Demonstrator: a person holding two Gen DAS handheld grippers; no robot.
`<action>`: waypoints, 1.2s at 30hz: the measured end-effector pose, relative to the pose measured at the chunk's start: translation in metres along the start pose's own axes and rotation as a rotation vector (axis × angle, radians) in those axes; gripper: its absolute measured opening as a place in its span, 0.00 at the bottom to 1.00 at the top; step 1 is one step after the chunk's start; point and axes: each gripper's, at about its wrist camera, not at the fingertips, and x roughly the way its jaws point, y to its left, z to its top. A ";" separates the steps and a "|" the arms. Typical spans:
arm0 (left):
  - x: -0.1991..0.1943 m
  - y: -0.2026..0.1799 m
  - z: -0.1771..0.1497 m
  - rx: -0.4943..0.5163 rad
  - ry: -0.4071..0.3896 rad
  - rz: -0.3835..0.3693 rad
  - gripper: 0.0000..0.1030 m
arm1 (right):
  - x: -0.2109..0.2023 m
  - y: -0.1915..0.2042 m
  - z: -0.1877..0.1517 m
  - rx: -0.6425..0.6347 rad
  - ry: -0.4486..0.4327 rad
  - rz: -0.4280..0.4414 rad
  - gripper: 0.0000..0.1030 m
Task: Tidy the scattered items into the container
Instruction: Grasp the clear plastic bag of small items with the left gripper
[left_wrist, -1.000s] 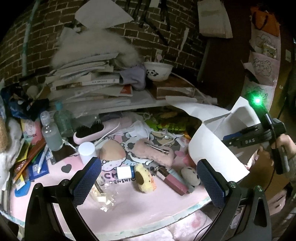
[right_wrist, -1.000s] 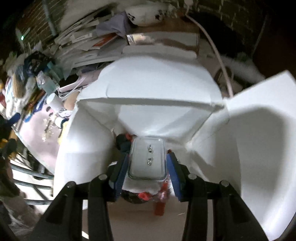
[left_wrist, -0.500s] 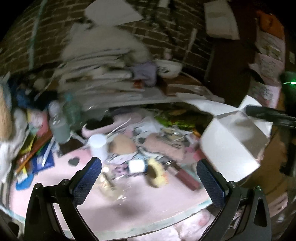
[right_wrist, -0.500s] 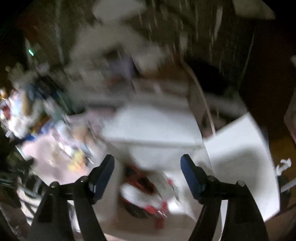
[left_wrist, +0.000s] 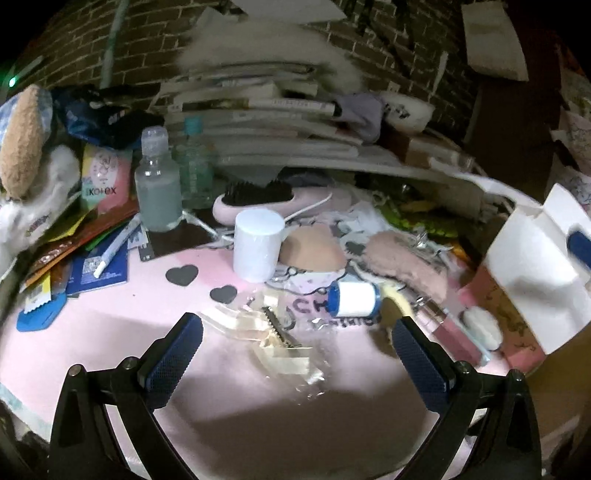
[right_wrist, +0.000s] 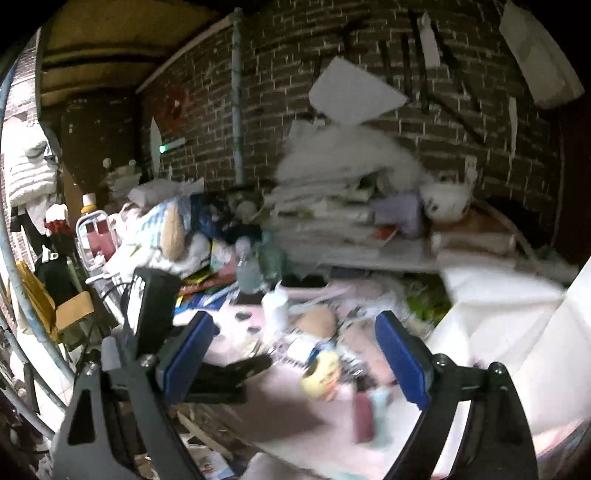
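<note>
The left gripper (left_wrist: 295, 354) holds its jaws wide with nothing pinched, straddling a crumpled clear plastic bag (left_wrist: 280, 343) on the pink table (left_wrist: 122, 321), probably lined up to lift it. Just beyond the bag lies a white tape roll (left_wrist: 354, 300); behind the bag stands a white jar (left_wrist: 258, 245), with a hairbrush (left_wrist: 258, 197) farther back. The white box (left_wrist: 532, 269), the container, sits open at the table's right edge, well apart from the bag. The right gripper (right_wrist: 291, 363) is empty, its jaws opening, facing the blurred clutter. A lip-gloss tube (left_wrist: 456, 338) and yellow plush toy (right_wrist: 320, 371) lie between bag and box.
</note>
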 end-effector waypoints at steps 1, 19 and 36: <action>0.004 0.001 -0.001 0.003 0.011 0.002 0.99 | 0.006 0.004 -0.008 0.007 0.014 0.014 0.85; 0.024 0.000 -0.010 0.053 0.027 0.100 0.70 | 0.044 -0.001 -0.076 0.100 0.022 -0.018 0.85; -0.008 0.013 0.004 0.051 0.008 0.099 0.26 | 0.049 -0.009 -0.082 0.099 -0.001 -0.100 0.85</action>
